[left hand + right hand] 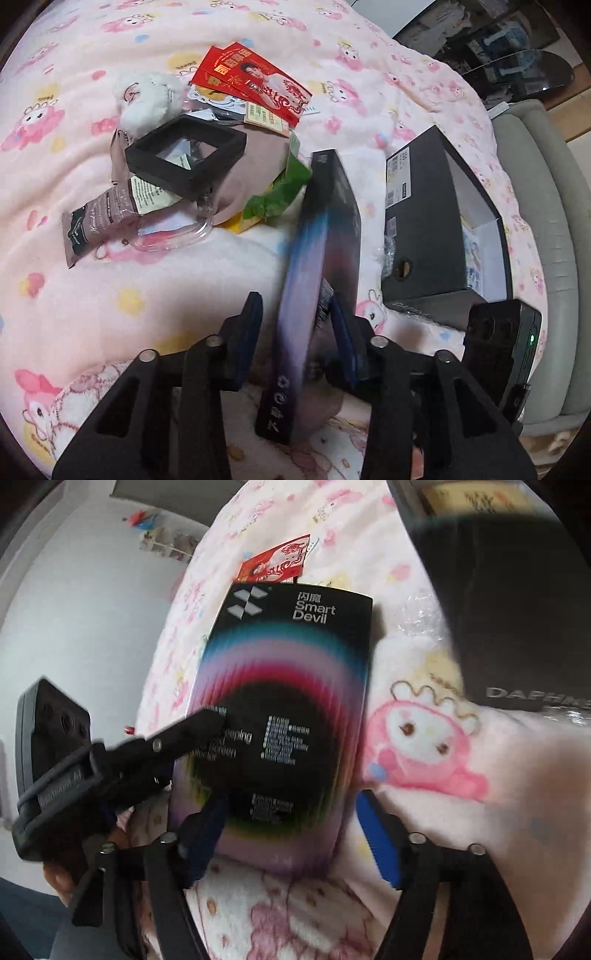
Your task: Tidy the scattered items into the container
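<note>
A flat Smart Devil screen-protector box [317,266], black with rainbow rings, stands on edge between the fingers of my left gripper [295,332]. The jaws stand apart: the right finger touches the box, the left finger has a gap. In the right wrist view the box face [288,701] fills the centre, with my open right gripper [295,834] around its lower end and the left gripper's finger [207,720] laid on it. The open black container box [443,229] lies just right of it. A pile of scattered items sits beyond.
The pile on the pink blanket holds red envelopes [255,81], a white plush [147,99], a black square frame [184,155], a hand-cream tube [110,214], a clear case [173,236] and a green packet [280,192]. A grey sofa edge [546,221] lies right.
</note>
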Action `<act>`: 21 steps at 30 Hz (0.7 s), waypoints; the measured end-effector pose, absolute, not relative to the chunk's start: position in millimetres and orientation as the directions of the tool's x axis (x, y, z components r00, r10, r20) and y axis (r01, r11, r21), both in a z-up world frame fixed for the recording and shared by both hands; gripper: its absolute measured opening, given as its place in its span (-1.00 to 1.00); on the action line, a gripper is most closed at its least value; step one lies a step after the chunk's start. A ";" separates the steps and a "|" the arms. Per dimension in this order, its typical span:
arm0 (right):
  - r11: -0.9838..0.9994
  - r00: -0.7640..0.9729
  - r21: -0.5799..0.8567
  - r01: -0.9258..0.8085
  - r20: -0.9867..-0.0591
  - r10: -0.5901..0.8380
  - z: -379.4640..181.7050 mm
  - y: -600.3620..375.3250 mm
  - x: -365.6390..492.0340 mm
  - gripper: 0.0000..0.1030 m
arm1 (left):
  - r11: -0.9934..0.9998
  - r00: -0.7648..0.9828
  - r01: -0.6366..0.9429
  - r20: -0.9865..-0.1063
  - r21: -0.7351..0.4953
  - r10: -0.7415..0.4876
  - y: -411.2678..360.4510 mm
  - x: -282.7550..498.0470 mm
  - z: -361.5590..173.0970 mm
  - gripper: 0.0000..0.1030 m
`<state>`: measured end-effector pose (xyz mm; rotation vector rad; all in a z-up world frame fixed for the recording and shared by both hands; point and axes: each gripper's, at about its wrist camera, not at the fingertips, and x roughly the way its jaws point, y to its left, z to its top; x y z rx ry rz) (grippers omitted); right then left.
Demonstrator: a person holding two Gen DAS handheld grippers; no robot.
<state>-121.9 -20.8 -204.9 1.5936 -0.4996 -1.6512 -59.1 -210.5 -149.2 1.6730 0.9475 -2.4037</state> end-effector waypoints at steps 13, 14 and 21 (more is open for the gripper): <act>-0.668 -0.049 0.662 0.340 -0.697 -0.716 -141.5 30.1 -93.5 -0.11 | -0.847 -0.424 0.151 -0.808 -0.509 0.410 -158.5 -34.8 -105.2 -0.31; -0.672 -0.067 0.651 0.351 -0.699 -0.712 -133.7 38.4 -86.8 -0.12 | -0.851 -0.416 0.139 -0.810 -0.507 0.414 -150.1 -30.9 -102.0 -0.30; -0.631 -0.047 0.659 0.410 -0.676 -0.736 -119.2 67.8 -53.0 -0.38 | -0.856 -0.309 0.105 -0.835 -0.506 0.456 -98.8 -17.3 -114.6 -0.41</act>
